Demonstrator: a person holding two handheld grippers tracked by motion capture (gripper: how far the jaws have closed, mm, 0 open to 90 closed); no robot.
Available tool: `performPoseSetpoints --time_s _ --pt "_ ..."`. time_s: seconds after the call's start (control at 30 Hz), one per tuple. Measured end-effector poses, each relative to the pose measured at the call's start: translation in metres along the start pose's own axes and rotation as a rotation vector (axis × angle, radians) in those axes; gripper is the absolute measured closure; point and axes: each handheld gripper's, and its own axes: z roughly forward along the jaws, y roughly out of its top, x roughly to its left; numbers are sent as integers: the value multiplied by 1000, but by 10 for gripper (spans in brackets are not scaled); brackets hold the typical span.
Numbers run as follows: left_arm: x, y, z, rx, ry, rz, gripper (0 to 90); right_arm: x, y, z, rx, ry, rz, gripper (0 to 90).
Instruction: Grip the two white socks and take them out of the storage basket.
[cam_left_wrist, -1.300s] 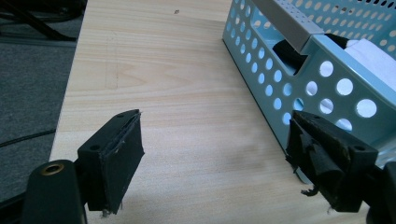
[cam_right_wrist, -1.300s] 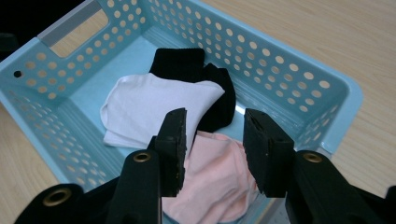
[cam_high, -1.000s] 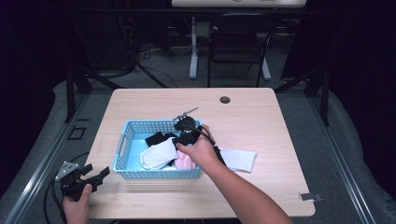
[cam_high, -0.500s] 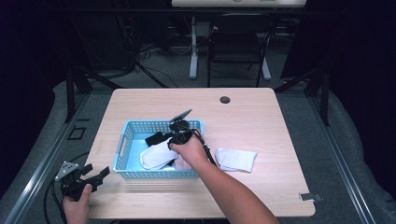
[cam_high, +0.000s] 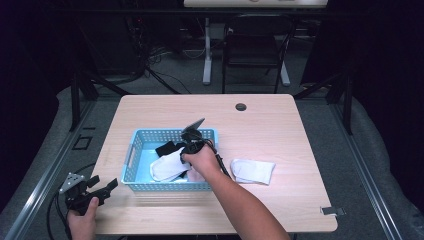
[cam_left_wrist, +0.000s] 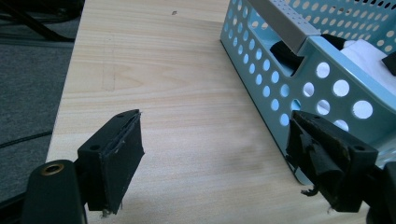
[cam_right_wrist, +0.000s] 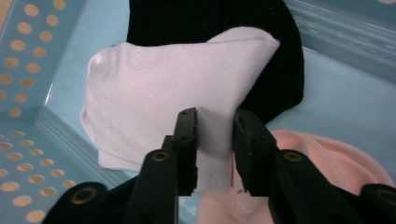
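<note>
A: What has changed here?

B: My right gripper (cam_right_wrist: 212, 140) has come down into the blue basket (cam_high: 135, 150) over the last second; its jaws now close on the edge of a white sock (cam_right_wrist: 163, 102), which lies over a black sock (cam_right_wrist: 275, 70) beside a pink one (cam_right_wrist: 336, 163).

A: Meaning?

B: I judge a lift-out is next, toward the white sock on the table (cam_high: 252, 171). My left gripper (cam_high: 92, 192) stays wide open, holding nothing, by the basket's corner.
</note>
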Motion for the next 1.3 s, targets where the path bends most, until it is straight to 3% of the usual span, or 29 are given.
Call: performPoseSetpoints --time_s 0.07,0.13,0.3,0.4,0.53,0.6,0.63,0.7,0.73,0.77,0.83,0.9,1.2,1.3 --pt "0 0 0 0 -1 0 185 2 -1 1 -20 8 5 792" --pt "1 0 0 6 -2 -1 185 4 -1 -2 -14 1 -29 834" --pt "0 0 0 6 -2 0 186 9 -2 -10 -72 15 -56 866" --pt "1 0 0 6 -1 0 185 17 -6 -19 -134 21 -120 874" --pt "1 0 0 6 0 -1 185 30 -14 -30 -209 -18 -237 876" --pt "1 0 0 7 0 -1 186 34 -16 -34 -227 -21 -263 876" --pt "0 0 0 2 0 -2 186 41 -20 -41 -271 -17 -304 877" --pt "0 0 0 1 0 -1 185 44 -22 -45 -291 -19 -326 877" --pt "0 0 0 2 0 -2 186 51 -27 -52 -343 -21 -367 877" --pt "0 0 0 2 0 -1 185 53 -29 -54 -362 -27 -382 878" --pt "0 0 0 2 0 -1 186 55 -31 -58 -363 -39 -411 878" --pt "0 0 0 2 0 -1 185 61 -38 -68 -398 -58 -463 879" --pt "0 0 0 1 2 0 186 68 -56 -100 -522 -66 -535 881" --pt "0 0 0 7 3 2 185 67 -61 -111 -563 -50 -527 881"
